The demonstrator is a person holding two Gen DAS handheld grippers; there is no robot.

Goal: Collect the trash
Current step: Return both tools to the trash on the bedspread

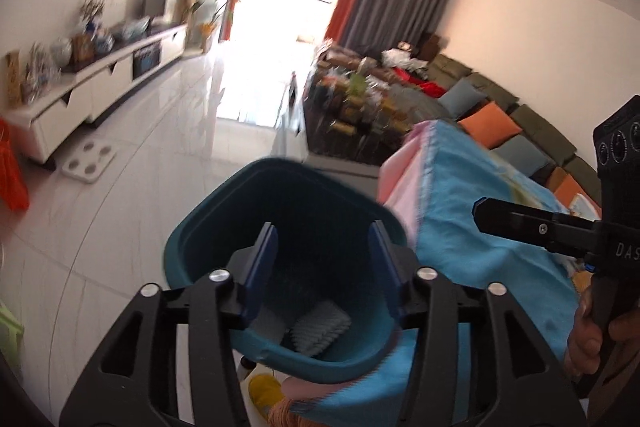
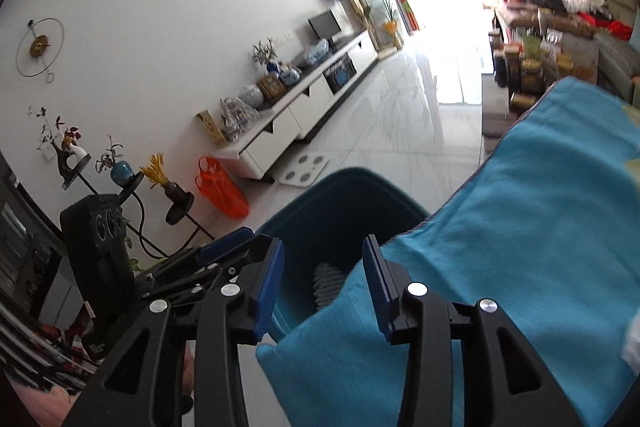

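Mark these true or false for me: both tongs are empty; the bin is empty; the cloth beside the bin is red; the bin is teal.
1. Both tongs are empty. True: the left tongs and right tongs stand open with nothing between the pads.
2. The bin is empty. False: a grey ribbed item lies at its bottom.
3. The cloth beside the bin is red. False: it is bright blue.
4. The bin is teal. True.
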